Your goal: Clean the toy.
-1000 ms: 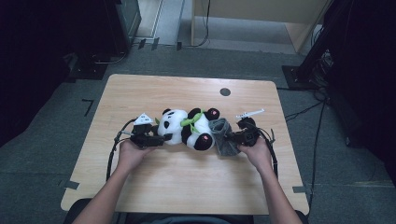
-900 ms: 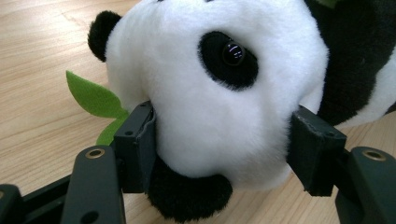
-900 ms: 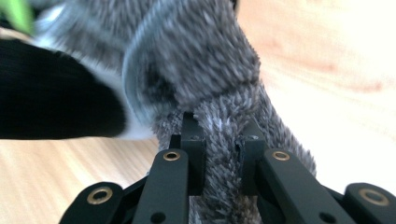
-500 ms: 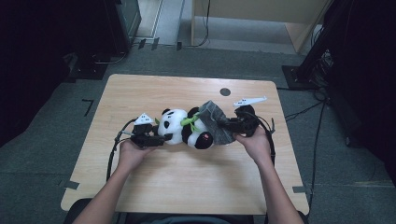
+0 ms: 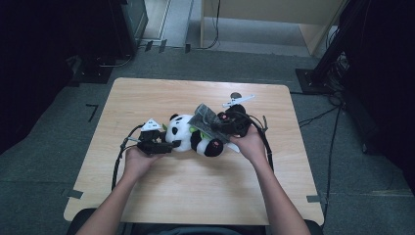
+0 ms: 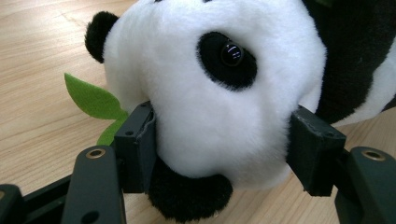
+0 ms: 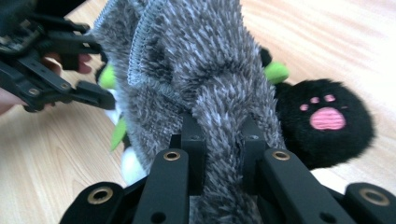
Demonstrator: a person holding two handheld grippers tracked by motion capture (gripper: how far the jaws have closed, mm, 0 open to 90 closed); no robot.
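Note:
A black-and-white panda plush [image 5: 188, 138] with green felt leaves lies on its side mid-table. My left gripper [image 5: 168, 143] is shut on the panda's head [image 6: 219, 93], one pad [image 6: 135, 149] pressing into each side of it. My right gripper [image 5: 219, 125] is shut on a fold of grey fuzzy cloth [image 5: 205, 119], held raised over the panda's body. In the right gripper view the cloth [image 7: 201, 70] hangs from the gripper [image 7: 223, 144], and a black foot with a pink paw print [image 7: 327, 119] shows behind it. The left gripper [image 7: 46, 70] appears at the upper left there.
The light wooden table [image 5: 195, 196] has bare room in front of and behind the toy, and a small dark round mark [image 5: 236, 95] near its far edge. Cables trail from both grippers. Dark equipment and floor cables surround the table.
My right gripper has risen and moved left and away with the grey cloth, bringing it over the panda's body. The left gripper and the panda's head have stayed in place.

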